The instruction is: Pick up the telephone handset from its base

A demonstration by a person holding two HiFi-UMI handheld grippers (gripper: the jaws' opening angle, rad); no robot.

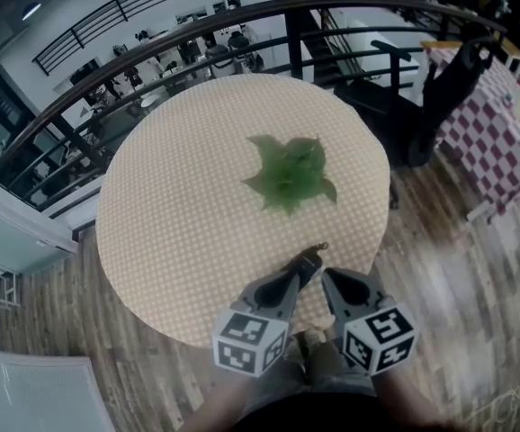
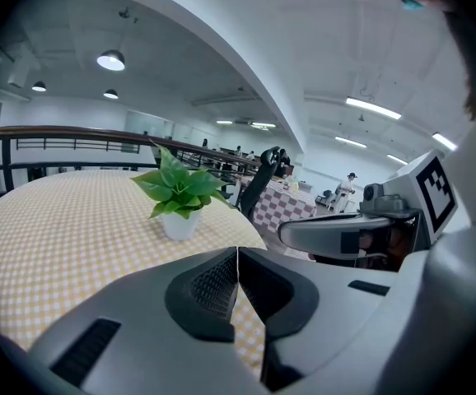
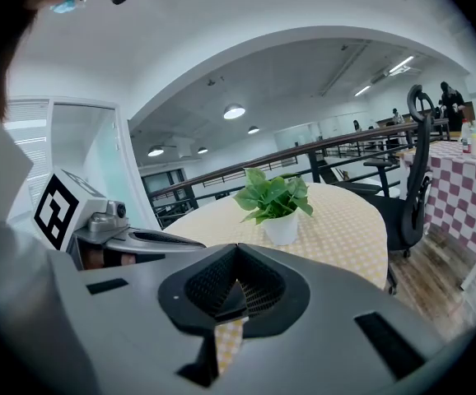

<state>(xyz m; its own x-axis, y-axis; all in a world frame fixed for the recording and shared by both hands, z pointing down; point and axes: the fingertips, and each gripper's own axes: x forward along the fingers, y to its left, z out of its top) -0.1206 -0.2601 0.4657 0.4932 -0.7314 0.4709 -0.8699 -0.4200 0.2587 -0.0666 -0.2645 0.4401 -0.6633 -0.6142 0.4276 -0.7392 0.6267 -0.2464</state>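
Both claws are hovering side by side over the near edge of a round table (image 1: 170, 214) covered in a yellow checked cloth, pointing toward its middle. The left claw (image 1: 307, 264) is holding its jaws together, pads meeting along a thin line with nothing between them, as the left gripper view (image 2: 237, 270) shows. The right claw (image 1: 332, 282) is sitting just beside it, its jaws also meeting at the tips and gripping nothing (image 3: 236, 282).

Ahead of both claws, near the table's middle and well apart from them, a potted plant (image 1: 289, 174) is standing upright in a white pot (image 2: 178, 192) (image 3: 275, 200).

The telephone handset is showing in none of the views, so its place relative to either claw cannot be told.

Beyond the far edge a dark railing (image 1: 152, 52) is curving past, and off the right edge an office chair (image 3: 415, 163) is standing on the wooden floor.
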